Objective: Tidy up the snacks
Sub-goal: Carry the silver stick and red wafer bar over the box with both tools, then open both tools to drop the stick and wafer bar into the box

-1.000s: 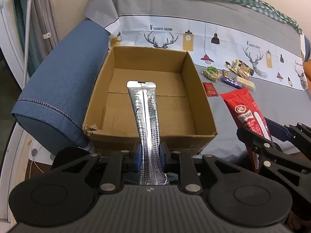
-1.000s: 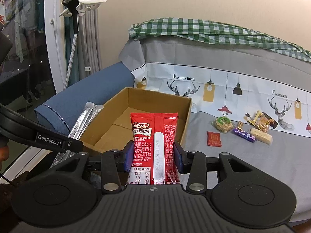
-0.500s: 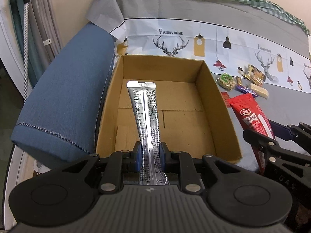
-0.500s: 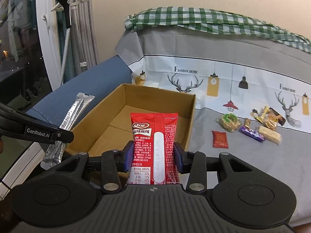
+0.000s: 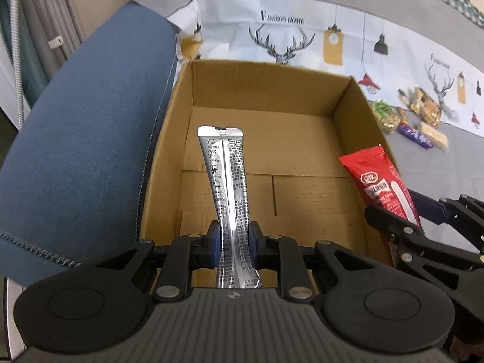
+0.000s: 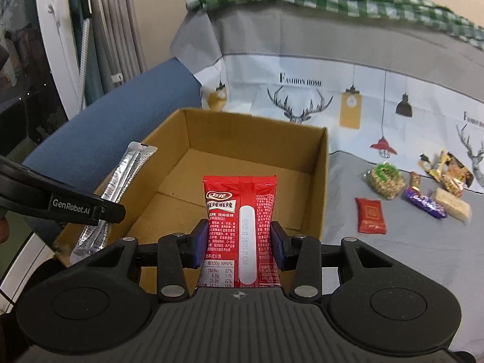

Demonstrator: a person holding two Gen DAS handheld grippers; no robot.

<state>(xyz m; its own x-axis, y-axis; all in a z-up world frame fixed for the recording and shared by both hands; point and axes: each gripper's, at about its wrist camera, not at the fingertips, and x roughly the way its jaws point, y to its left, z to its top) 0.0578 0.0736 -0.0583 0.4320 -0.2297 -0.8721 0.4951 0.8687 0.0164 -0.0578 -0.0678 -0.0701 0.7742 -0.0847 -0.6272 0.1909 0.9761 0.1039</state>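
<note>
An open, empty cardboard box point(image 5: 352, 115) stands on the grey cover; it also shows in the right wrist view point(image 6: 320, 163). My left gripper point(image 5: 232, 243) is shut on a long silver snack packet point(image 5: 225, 175) and holds it over the box's near left part. My right gripper point(image 6: 239, 242) is shut on a red snack packet point(image 6: 240, 211) over the box's near right edge. The red packet point(image 5: 378, 181) shows in the left wrist view, and the silver packet point(image 6: 121, 187) in the right wrist view.
Several loose snacks lie on the cover right of the box: a small red packet point(image 6: 370, 215), a round green-labelled cake point(image 6: 384, 177), a purple bar point(image 6: 425, 202), a pale bar point(image 6: 452, 205). A blue cushion point(image 5: 78, 139) borders the box's left side.
Both grippers have moved forward with their packets, from in front of the box to over it. The box now looks larger and closer.
</note>
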